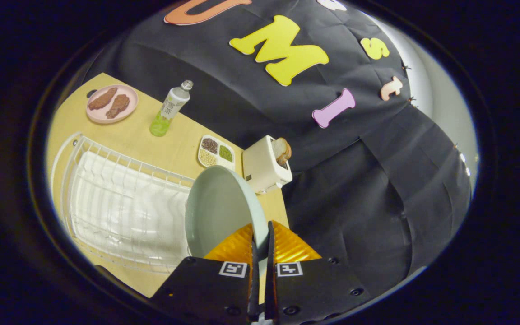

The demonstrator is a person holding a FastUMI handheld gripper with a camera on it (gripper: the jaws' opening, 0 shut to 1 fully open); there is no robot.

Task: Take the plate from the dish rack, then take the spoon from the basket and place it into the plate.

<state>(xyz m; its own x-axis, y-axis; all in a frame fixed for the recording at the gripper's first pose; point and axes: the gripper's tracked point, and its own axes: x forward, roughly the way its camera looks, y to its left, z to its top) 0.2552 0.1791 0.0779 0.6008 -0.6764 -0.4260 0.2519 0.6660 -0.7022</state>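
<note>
A pale green plate (219, 210) is held up on edge, its rim pinched between the two fingers of my gripper (261, 234), which is shut on it. The plate hangs above the right end of the white wire dish rack (120, 207), which lies on the wooden table (129, 135). The view is tilted, so the table slants away to the upper left.
Beyond the plate stand a cream toaster (264, 169) with a slice of bread in it, a small divided tray (216, 152) of grains and a clear bottle (169, 110) with green liquid. A pink plate (111, 104) with brown food lies at the table's far end.
</note>
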